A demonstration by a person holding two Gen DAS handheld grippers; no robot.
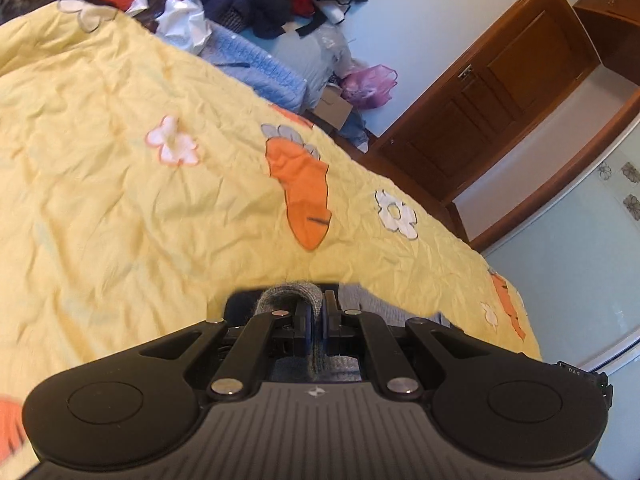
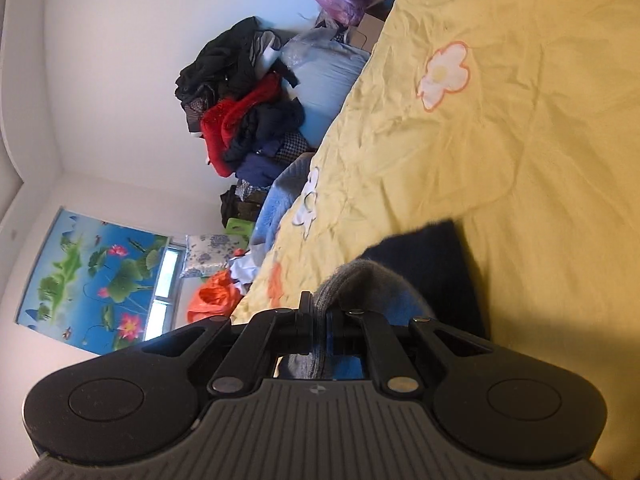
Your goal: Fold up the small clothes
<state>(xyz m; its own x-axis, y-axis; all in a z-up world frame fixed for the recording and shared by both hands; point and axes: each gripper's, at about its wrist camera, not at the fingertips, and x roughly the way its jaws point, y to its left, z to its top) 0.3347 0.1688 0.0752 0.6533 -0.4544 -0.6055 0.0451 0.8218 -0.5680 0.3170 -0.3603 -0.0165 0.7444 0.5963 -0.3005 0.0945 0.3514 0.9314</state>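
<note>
Grey knit garment (image 1: 289,298) clenched in our left gripper (image 1: 316,317) and right gripper (image 2: 320,322) jaws, above yellow bedspread (image 1: 120,200).

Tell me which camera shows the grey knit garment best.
The right wrist view: the grey knit garment bulges beyond the shut right gripper, with blue and dark parts visible. The left wrist view shows only a small fold in the left gripper.

Bed (image 1: 120,184) under wrinkled yellow quilt, carrot and flower print. Heaped dark and red clothes (image 2: 244,112) against pale wall (image 2: 120,60) — purple bag (image 1: 370,86) nearby. Brown wooden door (image 1: 492,92). Lotus-pond poster (image 2: 92,276) beside daylit window (image 2: 166,280).
</note>
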